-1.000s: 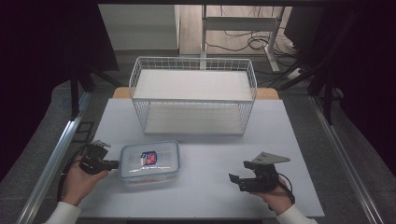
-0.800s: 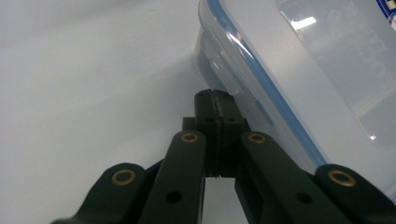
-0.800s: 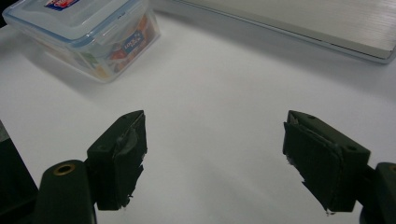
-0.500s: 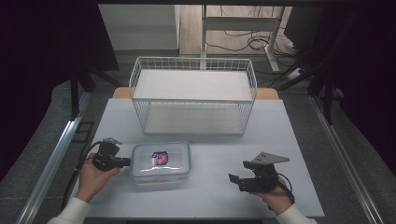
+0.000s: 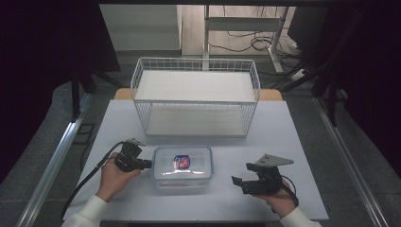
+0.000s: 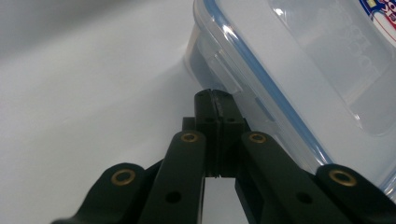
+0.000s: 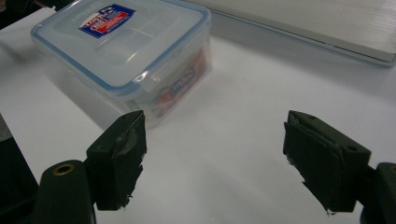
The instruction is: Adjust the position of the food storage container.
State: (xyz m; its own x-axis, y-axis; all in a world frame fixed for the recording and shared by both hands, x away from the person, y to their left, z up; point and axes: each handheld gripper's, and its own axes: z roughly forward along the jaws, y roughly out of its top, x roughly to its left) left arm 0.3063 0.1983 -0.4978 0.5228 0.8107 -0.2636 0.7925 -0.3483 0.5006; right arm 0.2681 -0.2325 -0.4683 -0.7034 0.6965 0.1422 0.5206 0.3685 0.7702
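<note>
— On the white table (image 5: 293, 142), where is the clear lidded container (image 5: 182, 166) seen?
— It is set in front of the wire basket (image 5: 196, 101), between both hands.
— How are the left gripper (image 5: 147, 164) jaws held?
— They are pressed together, tips touching the container's side latch.
— And the right gripper (image 5: 235, 180)?
— Its jaws are spread wide, kept near the container but apart from it

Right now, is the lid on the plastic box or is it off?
On. The blue-edged lid sits flat over the plastic box, its side flap folded down over the wall. Whether every flap is latched, I cannot tell.
</note>
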